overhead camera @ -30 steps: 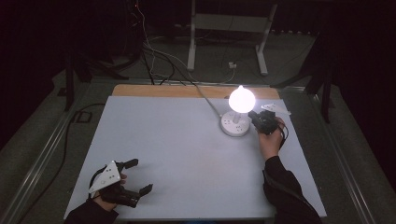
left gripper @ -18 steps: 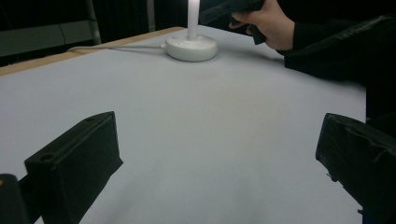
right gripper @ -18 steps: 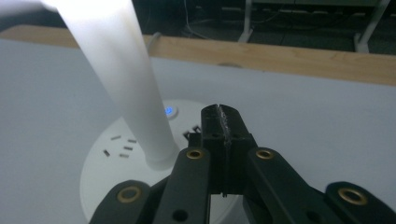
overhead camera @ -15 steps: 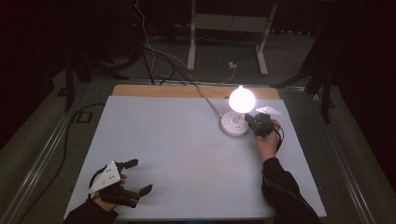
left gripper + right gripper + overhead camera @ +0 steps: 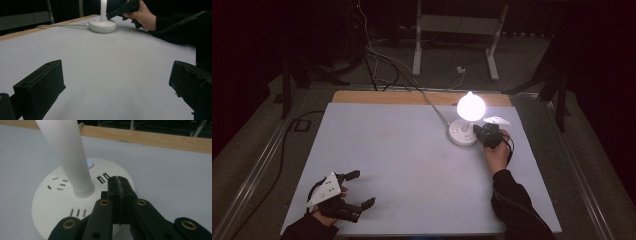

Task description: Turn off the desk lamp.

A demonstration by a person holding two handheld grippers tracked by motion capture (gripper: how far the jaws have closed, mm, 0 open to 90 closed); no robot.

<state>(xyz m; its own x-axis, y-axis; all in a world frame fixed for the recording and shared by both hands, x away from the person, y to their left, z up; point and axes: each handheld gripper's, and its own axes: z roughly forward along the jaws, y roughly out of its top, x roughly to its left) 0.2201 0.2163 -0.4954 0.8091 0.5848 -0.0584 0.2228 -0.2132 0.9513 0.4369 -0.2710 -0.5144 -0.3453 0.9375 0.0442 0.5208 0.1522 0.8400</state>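
High view: right gripper [image 5: 477,131] has crept left onto the lamp base [image 5: 460,135], fingers pinched together, probably heading for the blue button [image 5: 89,164]; left gripper [image 5: 359,189] fingers wide, idle.

Both grippers come in matte black. The left gripper [image 5: 361,189] carries a pale grey three-cornered plate [image 5: 324,188] dotted with small dark marks, and its own view shows two chunky, blocky black pads [image 5: 42,82], one with a round hole in its top face. The right gripper [image 5: 119,185] shows brass-ringed screw holes along black linkage arms, its tips scuffed grey at the seam. A black cable loops by the right hand [image 5: 497,156]. Dark long sleeves [image 5: 514,205] cover both forearms.
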